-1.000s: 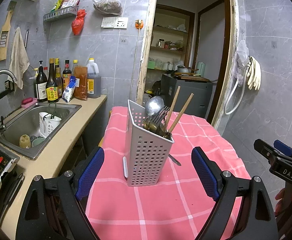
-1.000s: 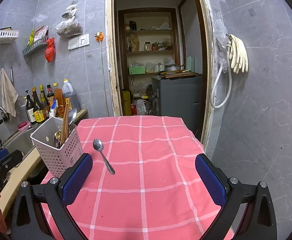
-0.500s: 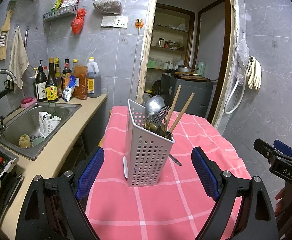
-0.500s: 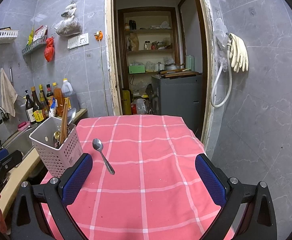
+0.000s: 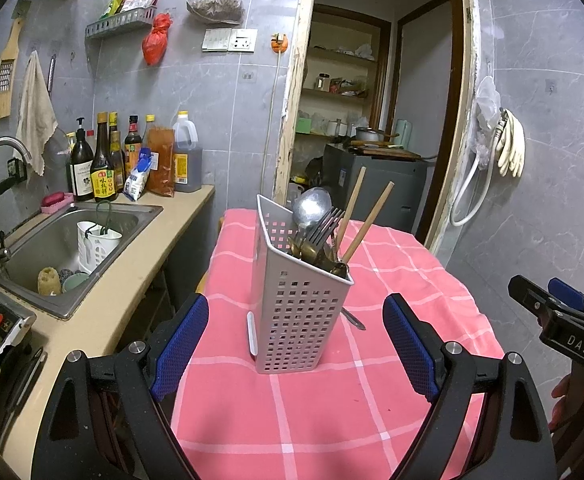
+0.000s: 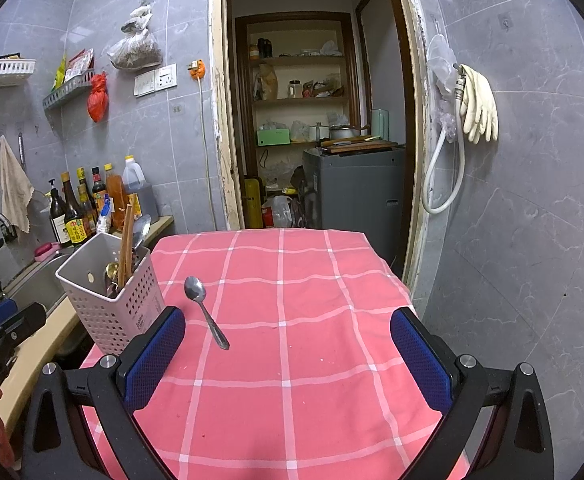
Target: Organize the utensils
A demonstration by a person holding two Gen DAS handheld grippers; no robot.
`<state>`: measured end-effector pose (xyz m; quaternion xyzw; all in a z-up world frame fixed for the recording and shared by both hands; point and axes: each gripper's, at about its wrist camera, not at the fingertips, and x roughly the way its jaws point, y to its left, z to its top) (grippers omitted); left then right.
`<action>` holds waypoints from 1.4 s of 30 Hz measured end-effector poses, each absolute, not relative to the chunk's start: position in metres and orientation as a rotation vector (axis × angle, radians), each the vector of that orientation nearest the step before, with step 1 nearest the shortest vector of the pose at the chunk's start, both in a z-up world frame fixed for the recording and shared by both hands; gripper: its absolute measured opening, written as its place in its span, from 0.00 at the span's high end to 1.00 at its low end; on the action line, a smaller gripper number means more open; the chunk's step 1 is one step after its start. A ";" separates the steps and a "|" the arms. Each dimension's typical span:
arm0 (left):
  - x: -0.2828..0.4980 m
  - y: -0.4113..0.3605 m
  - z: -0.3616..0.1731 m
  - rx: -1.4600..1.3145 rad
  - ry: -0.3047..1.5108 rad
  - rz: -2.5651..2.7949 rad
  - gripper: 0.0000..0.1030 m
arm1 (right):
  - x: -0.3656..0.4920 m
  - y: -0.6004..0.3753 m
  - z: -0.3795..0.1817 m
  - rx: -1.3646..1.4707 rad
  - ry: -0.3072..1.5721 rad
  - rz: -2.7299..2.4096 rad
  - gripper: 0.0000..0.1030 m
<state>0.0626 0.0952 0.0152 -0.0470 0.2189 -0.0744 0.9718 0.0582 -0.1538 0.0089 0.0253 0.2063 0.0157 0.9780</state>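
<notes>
In the left wrist view, the left hand-held gripper [image 5: 296, 350] has its two blue, bumpy pads wide apart and holds nothing. Right in front of it, between the pads but not touching them, a white plastic caddy [image 5: 298, 304] full of little square holes stands upright on the worktop [image 5: 324, 416], which has a pink cloth with white lines. Shiny metal forks [image 5: 324, 224], a big spoon [image 5: 312, 206] and two wooden chopsticks [image 5: 366, 222] stick out of the top. The caddy hides most of a loose spoon [image 5: 354, 319]; only the end of its handle peeks out on the right. To the left is a steel sink [image 5: 71, 240] with a white cup in it, and dark bottles [image 5: 99, 164] stand behind it. The right hand-held gripper [image 5: 560, 320] shows at the right edge, but from here I cannot tell how its fingers stand. In the right wrist view, the right hand-held gripper [image 6: 287, 354] also has its blue pads far apart and empty. Here the whole loose spoon [image 6: 205, 312] can be seen, lying flat on the pink cloth just beside the caddy [image 6: 111, 304], bowl end far and handle near. The caddy stands at the left edge of the worktop [image 6: 312, 360], close to the left pad. Pale rubber gloves [image 6: 478, 106] hang on the gray tile wall, and an open doorway shows wooden shelves.
</notes>
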 end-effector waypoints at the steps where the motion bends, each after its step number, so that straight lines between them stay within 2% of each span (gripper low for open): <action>1: 0.063 0.096 0.014 -0.095 0.443 -0.150 0.17 | 0.059 -0.154 0.009 0.051 0.417 0.031 0.00; 42: 0.087 0.093 0.010 -0.062 0.502 -0.157 0.17 | 0.065 -0.155 0.000 0.047 0.447 0.036 0.00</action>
